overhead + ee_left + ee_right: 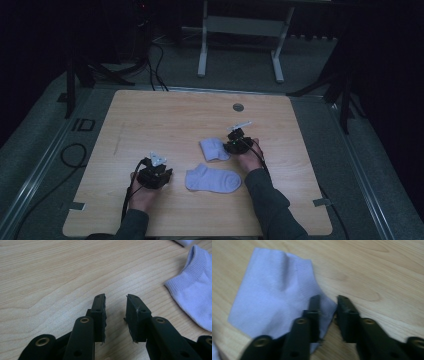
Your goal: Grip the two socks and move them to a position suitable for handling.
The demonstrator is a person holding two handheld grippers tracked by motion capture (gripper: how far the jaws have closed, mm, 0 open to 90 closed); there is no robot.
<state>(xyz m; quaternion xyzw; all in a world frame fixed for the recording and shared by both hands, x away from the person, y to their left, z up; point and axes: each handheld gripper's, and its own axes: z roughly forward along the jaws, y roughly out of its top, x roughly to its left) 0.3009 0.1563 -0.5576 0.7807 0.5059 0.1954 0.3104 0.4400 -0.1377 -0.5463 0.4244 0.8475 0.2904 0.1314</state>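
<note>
Early stage: right gripper (328, 315) spread astride edge of folded lilac knit sock (274, 292), nothing pinched; left gripper (115, 315) parted, empty; flat lilac sock (213, 179) untouched.

Socks: both pale lilac, plain rib knit, flat one (213, 179) lower centre, folded one (214, 149) above it. Counter (150, 120) light wood grain. Jaws black, brass rivets.

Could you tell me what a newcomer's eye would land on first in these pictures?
Two pale lilac socks stand out on the wooden table: a flat sock near the front edge and a folded sock just behind it. The right gripper sits at the folded sock's edge, jaws apart, while the left gripper waits open over bare wood.
</note>
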